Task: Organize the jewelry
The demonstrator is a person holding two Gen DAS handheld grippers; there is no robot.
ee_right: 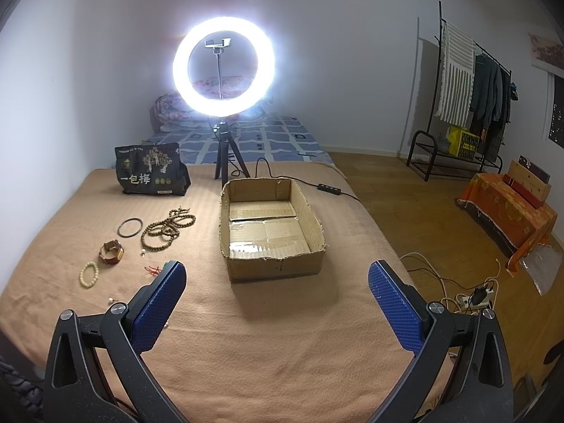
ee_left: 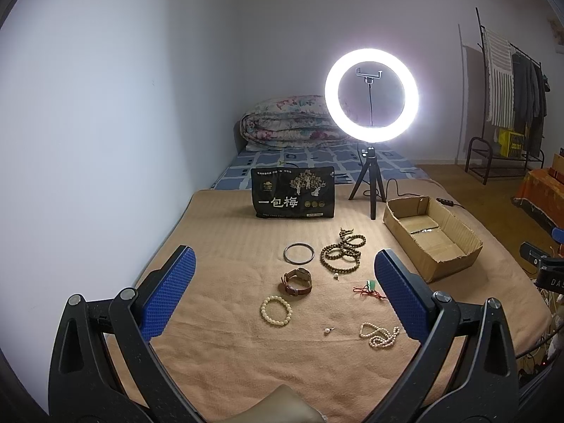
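Both the left gripper (ee_left: pixel 283 290) and right gripper (ee_right: pixel 276 299) hover with fingers apart, holding nothing. From the watch (ee_left: pixel 297 281), the cardboard box (ee_left: pixel 465 243) lies at two o'clock, the ring light (ee_left: pixel 371 95) at one, and the snack bag (ee_left: pixel 293 192) at twelve.

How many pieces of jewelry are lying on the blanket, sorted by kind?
Cream bead bracelet: 1
Dark bangle: 1
Brown-strap watch: 1
Wooden bead strand: 1
Pearl strand: 1
Red-cord green pendant: 1
Small pearl pieces: 2
Total: 8

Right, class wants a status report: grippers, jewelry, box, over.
Left gripper open, empty. Right gripper open, empty. Jewelry loose on blanket: watch, wooden beads. Cardboard box empty, path clear.
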